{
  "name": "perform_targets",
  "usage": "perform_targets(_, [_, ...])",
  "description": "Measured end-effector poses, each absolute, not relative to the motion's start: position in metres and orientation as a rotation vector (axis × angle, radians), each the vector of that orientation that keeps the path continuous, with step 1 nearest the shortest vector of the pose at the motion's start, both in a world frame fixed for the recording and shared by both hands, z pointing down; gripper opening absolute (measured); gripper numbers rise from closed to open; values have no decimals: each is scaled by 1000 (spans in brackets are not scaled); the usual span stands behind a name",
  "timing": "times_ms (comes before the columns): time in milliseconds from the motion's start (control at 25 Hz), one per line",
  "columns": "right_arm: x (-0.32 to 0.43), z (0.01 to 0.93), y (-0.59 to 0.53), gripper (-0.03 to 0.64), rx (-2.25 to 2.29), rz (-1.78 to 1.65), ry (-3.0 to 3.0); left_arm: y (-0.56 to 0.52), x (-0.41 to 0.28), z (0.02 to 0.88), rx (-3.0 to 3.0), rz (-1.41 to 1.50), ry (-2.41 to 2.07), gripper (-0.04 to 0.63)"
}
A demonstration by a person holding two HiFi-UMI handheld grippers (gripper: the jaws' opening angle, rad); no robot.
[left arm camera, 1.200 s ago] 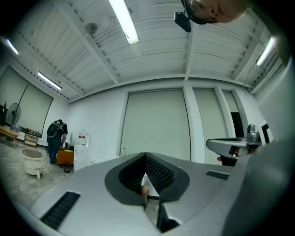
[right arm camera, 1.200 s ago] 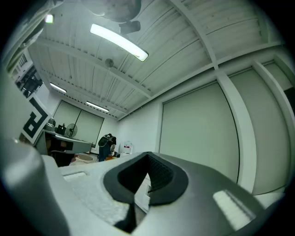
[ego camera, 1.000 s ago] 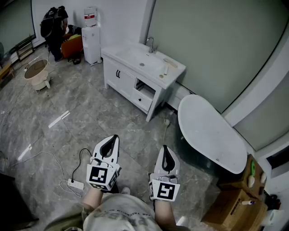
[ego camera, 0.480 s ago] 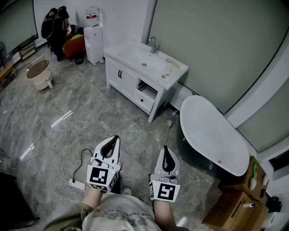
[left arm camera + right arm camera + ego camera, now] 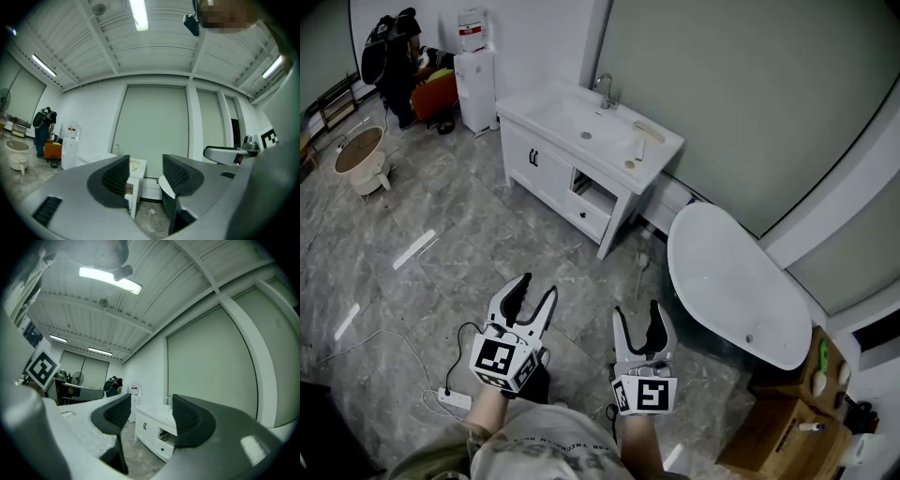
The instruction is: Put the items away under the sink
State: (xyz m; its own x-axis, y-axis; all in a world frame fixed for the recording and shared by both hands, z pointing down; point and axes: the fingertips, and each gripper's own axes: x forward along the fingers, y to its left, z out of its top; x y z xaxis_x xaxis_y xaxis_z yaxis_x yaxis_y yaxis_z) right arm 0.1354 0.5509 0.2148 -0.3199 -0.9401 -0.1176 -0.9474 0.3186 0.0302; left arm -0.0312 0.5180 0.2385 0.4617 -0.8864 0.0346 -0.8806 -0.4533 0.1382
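The white sink cabinet (image 5: 551,165) stands against the far wall, with a faucet (image 5: 603,90) and a basin on top. A pale brush-like item (image 5: 645,133) and a small round thing (image 5: 629,166) lie on its right end. One drawer (image 5: 592,204) under the counter is pulled out. My left gripper (image 5: 536,289) and right gripper (image 5: 637,313) hover over the floor, well short of the cabinet, both open and empty. The cabinet shows between the left gripper's (image 5: 145,174) jaws and the right gripper's (image 5: 151,412) jaws, as the sink cabinet (image 5: 157,428).
A white bathtub (image 5: 728,282) lies right of the cabinet. Cardboard boxes (image 5: 786,414) with small items stand at the bottom right. A power strip (image 5: 454,399) and its cable lie on the floor at my left. A water dispenser (image 5: 473,67), a person (image 5: 386,49) and a round basin (image 5: 358,154) are far left.
Both grippers were shut a second ago and now stand open. The head view has shifted slightly, so the cabinet sits a little lower and further left.
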Motion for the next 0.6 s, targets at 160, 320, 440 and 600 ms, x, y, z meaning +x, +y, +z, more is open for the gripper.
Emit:
perform_targets(160, [129, 214, 501, 265, -1821, 137, 2477, 466, -32, 240, 2621, -35, -1458, 343])
perform_targets(320, [114, 212, 451, 265, -1856, 123, 2463, 412, -46, 238, 2662, 3, -1410, 367])
perform_targets(440, [105, 210, 412, 265, -1887, 114, 2449, 374, -56, 236, 2663, 21, -1360, 368])
perform_targets(600, [100, 210, 377, 266, -1936, 117, 2407, 337, -69, 236, 2667, 12, -1329, 368])
